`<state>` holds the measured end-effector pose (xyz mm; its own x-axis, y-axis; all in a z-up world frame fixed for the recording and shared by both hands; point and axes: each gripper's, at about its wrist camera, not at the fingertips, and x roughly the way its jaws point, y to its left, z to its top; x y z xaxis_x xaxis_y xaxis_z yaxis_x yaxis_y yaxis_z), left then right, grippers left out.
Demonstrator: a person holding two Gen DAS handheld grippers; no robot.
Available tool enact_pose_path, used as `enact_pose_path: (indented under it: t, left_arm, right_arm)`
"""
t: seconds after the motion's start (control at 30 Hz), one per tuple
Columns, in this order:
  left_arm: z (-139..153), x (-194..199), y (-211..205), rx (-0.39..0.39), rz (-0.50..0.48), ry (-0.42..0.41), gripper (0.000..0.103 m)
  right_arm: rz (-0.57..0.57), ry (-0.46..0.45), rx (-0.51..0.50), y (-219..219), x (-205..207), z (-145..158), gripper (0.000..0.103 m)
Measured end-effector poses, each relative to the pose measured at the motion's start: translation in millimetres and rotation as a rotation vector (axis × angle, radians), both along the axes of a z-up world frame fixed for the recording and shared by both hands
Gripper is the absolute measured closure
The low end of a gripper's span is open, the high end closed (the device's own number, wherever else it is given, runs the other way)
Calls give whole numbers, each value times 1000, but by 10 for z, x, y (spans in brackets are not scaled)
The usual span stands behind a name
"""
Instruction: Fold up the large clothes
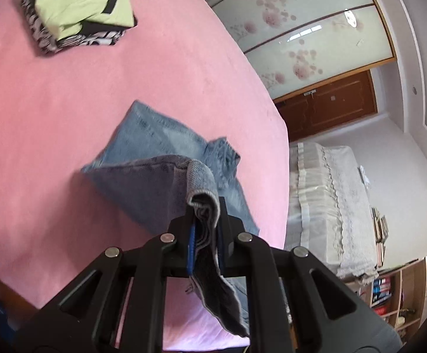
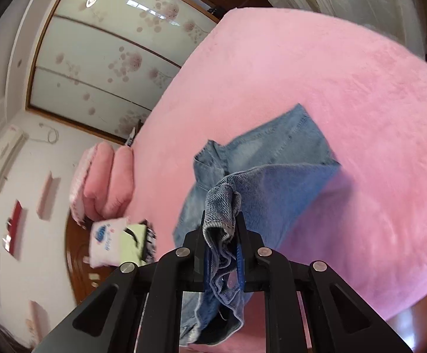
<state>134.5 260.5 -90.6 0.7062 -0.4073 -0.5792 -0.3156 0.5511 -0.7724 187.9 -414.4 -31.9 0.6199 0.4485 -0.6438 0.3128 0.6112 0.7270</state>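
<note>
A pair of blue jeans [image 1: 157,150] lies partly on the pink bed [image 1: 66,111], with one end lifted. My left gripper [image 1: 206,206] is shut on a bunched denim edge that hangs down between its fingers. In the right wrist view the jeans [image 2: 275,158] rise from the bed [image 2: 331,73] up to my right gripper [image 2: 222,220], which is shut on another bunched denim edge. Both grippers hold the jeans above the bed, and the far part rests on the cover.
A stack of folded clothes [image 1: 81,8], light green on top, sits at the bed's far left; it also shows blurred in the right wrist view [image 2: 134,244]. Pink pillows [image 2: 107,176] lie at the head. A flowered wardrobe [image 1: 301,29] and a covered sofa [image 1: 331,194] stand beyond the bed's edge.
</note>
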Motion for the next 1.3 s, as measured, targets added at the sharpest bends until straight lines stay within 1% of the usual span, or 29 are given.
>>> enact_pose_path:
  t: [0.1,0.17,0.27,0.33,0.43,0.5,0.6,0.67,0.73,0.8,0.83,0.9,0.93,0.97,1.0,1.03,1.07,1.1,1.2,1.27,1.3]
  left_arm:
    - [99,341,-28,53,26,37,95]
    - [97,544,-31,58,46,44,95]
    - [-24,914,6,44,93,68,95]
    - [-155,1124,44,41,102,84,95]
    - [-392,1511,66,57,94,104,95]
    - [-561,1790,45,98,77,115,95]
    - [-811,2176,-25,190,62,152,95]
    - [-997,2419,-64,236,40,183,95]
    - [-1189,2596,-51,244,32,214,95]
    - [-1452,2778,-10,220,32,269,94]
    - [-1575,2880,3,214,19,302,94]
    - [-1749,3036,5,215,-6,354,91]
    - [-1807,3117,-19,231,-28,366,87]
    - [-1846,3178,-54,253,-51,379,84]
    - [-1876,3200,-86,271,-69,388,83]
    - [-1883,3229,-120,291,-82,394,82]
    - [-1873,3252,-154,316,-95,400,82]
    - [-1852,3243,-180,326,-103,398,82]
    - [-1745,3217,-205,347,-94,374,76]
    - [-1572,3165,-267,423,-80,339,74]
    - [-1495,3157,-295,459,-84,335,74]
  right_arm:
    - [-5,2,3,-119,351,-24,91]
    - [-4,12,12,-165,600,-91,91]
    - [-30,36,30,-252,987,-280,91]
    - [-31,45,38,-313,1130,-427,91]
    - [-25,72,34,-387,1457,-724,91]
    - [-36,91,19,-405,1671,-940,91]
    - [-50,129,-37,-379,2040,-1257,91]
    - [-71,146,-38,-383,2182,-1471,91]
    - [-93,169,-38,-389,2337,-1718,90]
    - [-107,187,-48,-379,2461,-1931,89]
    - [-116,211,-53,-369,2510,-2031,89]
    - [-135,264,-75,-340,2582,-2167,85]
    - [-135,285,-99,-317,2624,-2213,82]
    - [-128,286,-114,-294,2640,-2223,74]
    - [-115,280,-130,-273,2667,-2209,68]
    - [-102,270,-148,-259,2701,-2179,65]
    - [-86,256,-187,-245,2737,-2116,62]
    - [-75,246,-212,-242,2737,-2056,62]
    - [-15,209,-309,-144,2732,-1806,61]
    - [22,192,-343,-74,2690,-1671,61]
    - [42,183,-354,-35,2653,-1599,61]
